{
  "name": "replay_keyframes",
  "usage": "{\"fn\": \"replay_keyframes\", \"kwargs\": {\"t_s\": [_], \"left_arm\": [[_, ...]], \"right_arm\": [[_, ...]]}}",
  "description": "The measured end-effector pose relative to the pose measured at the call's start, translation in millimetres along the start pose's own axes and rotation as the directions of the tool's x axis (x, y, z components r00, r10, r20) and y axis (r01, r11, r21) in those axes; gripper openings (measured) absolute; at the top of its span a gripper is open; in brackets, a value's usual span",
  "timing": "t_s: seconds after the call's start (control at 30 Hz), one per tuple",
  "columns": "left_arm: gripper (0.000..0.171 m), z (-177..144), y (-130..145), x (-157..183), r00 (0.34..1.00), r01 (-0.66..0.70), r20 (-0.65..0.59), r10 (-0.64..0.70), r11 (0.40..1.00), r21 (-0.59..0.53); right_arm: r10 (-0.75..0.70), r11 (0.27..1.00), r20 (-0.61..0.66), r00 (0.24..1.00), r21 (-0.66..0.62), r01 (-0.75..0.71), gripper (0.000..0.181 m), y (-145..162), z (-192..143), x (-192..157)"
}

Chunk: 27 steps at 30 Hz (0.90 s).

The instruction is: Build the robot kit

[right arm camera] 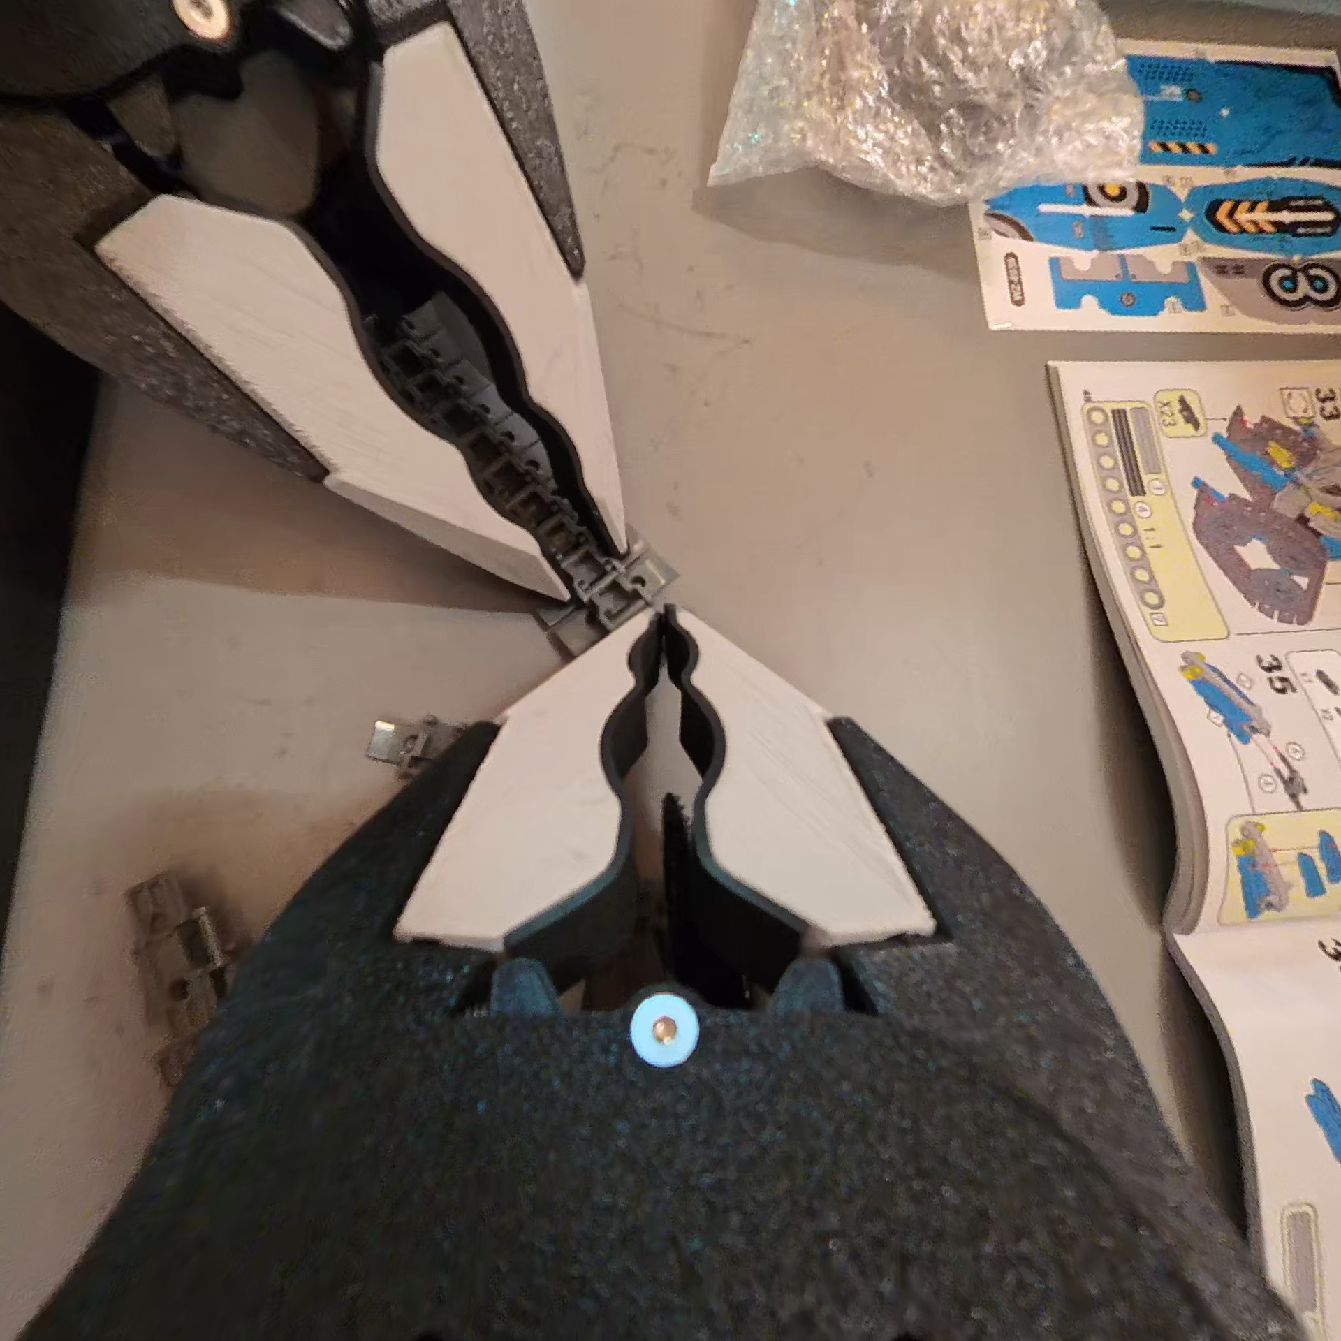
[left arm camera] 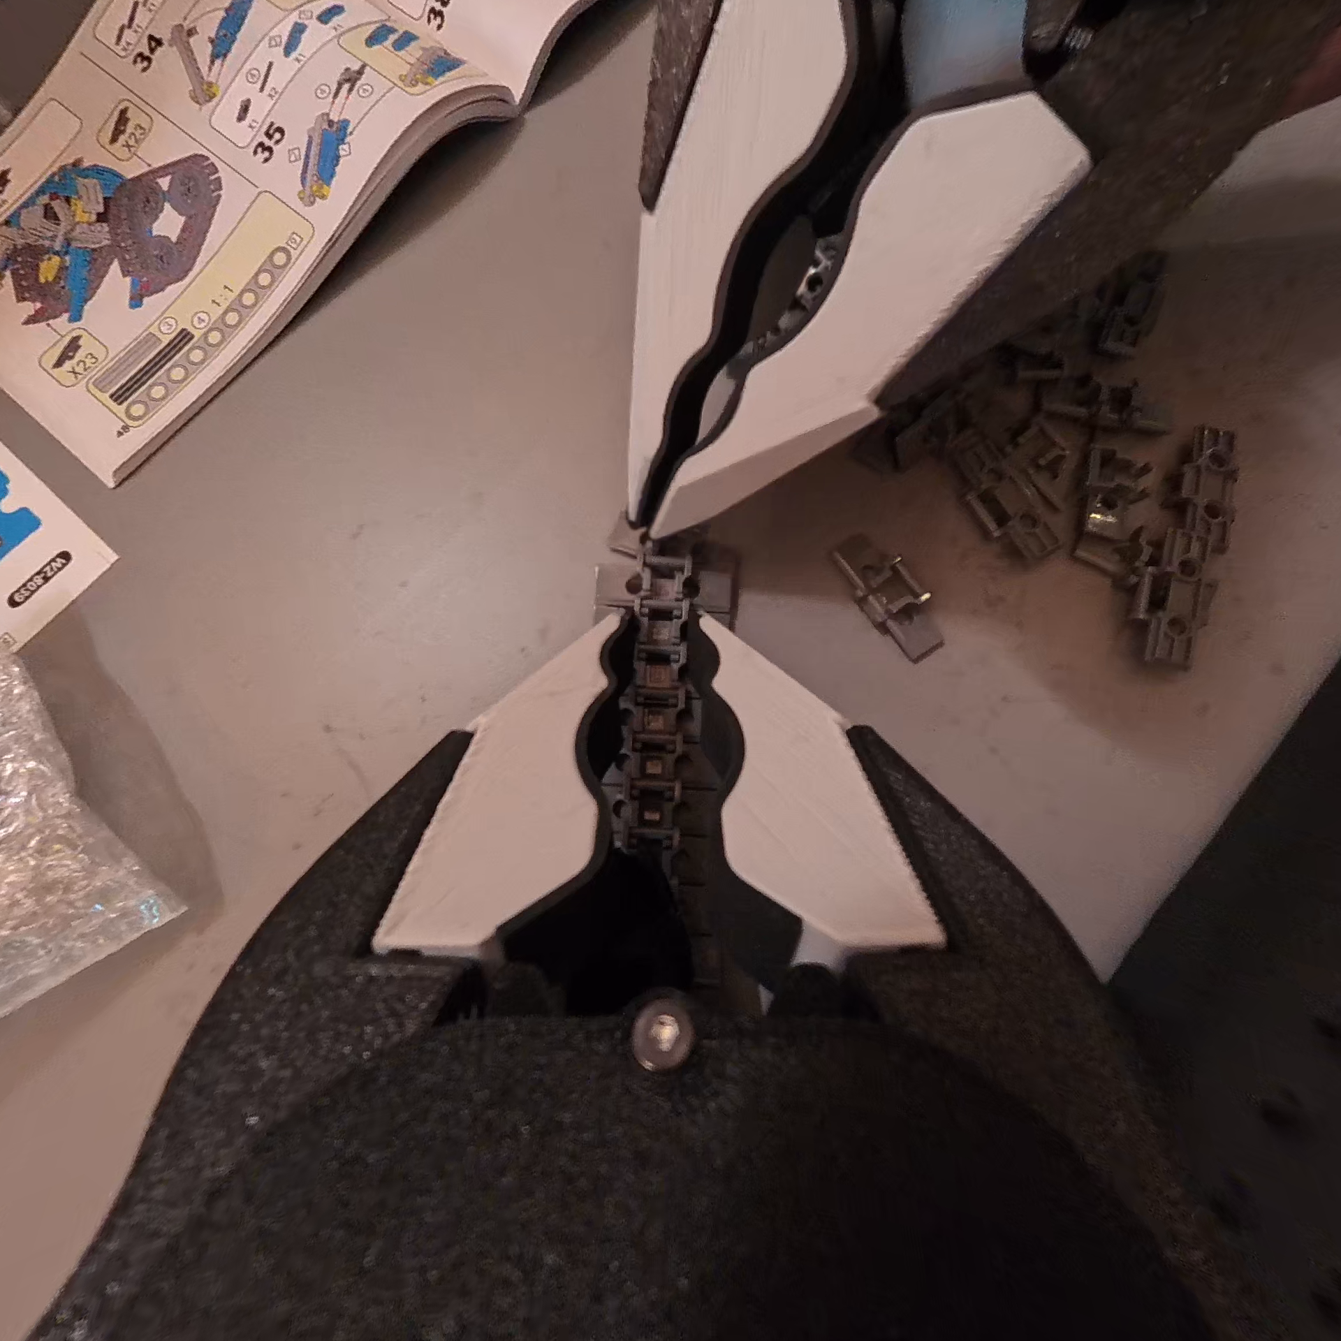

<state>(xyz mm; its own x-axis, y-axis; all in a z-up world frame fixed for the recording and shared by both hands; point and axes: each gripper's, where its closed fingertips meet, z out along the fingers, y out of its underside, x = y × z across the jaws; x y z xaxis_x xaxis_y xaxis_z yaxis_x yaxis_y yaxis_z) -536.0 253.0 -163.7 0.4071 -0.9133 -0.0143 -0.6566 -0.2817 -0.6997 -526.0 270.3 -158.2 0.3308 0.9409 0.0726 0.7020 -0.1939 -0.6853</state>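
Note:
My left gripper [left arm camera: 657,620] is shut on a chain of grey track links [left arm camera: 657,726] that runs lengthwise between its white fingers, low over the grey table [left arm camera: 406,522]. The end link [left arm camera: 664,580] sticks out past its tips. My right gripper [left arm camera: 646,526] comes in from the far side, shut, with its tips touching that end link. In the right wrist view my right gripper [right arm camera: 664,617] is shut tip to tip right at the end link [right arm camera: 628,588]. The left gripper [right arm camera: 602,559] reaches in from the upper left with the chain [right arm camera: 501,464] between its pads.
A pile of loose grey track links [left arm camera: 1074,464] and a joined pair [left arm camera: 885,595] lie to the right. An open instruction booklet [left arm camera: 218,181] [right arm camera: 1197,653], a sticker sheet [right arm camera: 1161,239] and a crumpled clear plastic bag [right arm camera: 929,94] lie nearby. The table's dark edge [left arm camera: 1233,871] is close. Less than 4 cm separates the two grippers' tips.

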Motion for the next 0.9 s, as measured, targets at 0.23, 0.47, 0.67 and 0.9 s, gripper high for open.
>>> {"fn": "replay_keyframes", "kwargs": {"t_s": [0.23, 0.47, 0.67, 0.9], "left_arm": [[0.014, -2.9, -0.8, 1.6, 0.999, -0.04, -0.034, 0.04, 0.999, -0.002], [0.014, -2.5, 2.2, -1.5, 0.993, -0.115, -0.041, 0.113, 0.993, -0.039], [0.014, -3.3, 4.5, 1.1, 0.987, -0.143, -0.08, 0.139, 0.989, -0.049], [0.014, -4.7, 6.8, 3.0, 0.984, -0.14, -0.119, 0.133, 0.989, -0.052]], "right_arm": [[0.009, 0.999, 0.085, 0.996, 0.051, -0.013, 0.02, -4.5, -6.4, -11.0], [-0.01, 1.0, 0.1, 0.995, -0.005, 0.01, 0.021, 7.2, -1.2, -9.2], [-0.052, 0.998, 0.148, 0.988, -0.015, 0.055, 0.02, 10.4, 0.6, -12.3], [-0.081, 0.996, 0.196, 0.977, -0.021, 0.087, 0.019, 9.1, 1.8, -17.7]]}}
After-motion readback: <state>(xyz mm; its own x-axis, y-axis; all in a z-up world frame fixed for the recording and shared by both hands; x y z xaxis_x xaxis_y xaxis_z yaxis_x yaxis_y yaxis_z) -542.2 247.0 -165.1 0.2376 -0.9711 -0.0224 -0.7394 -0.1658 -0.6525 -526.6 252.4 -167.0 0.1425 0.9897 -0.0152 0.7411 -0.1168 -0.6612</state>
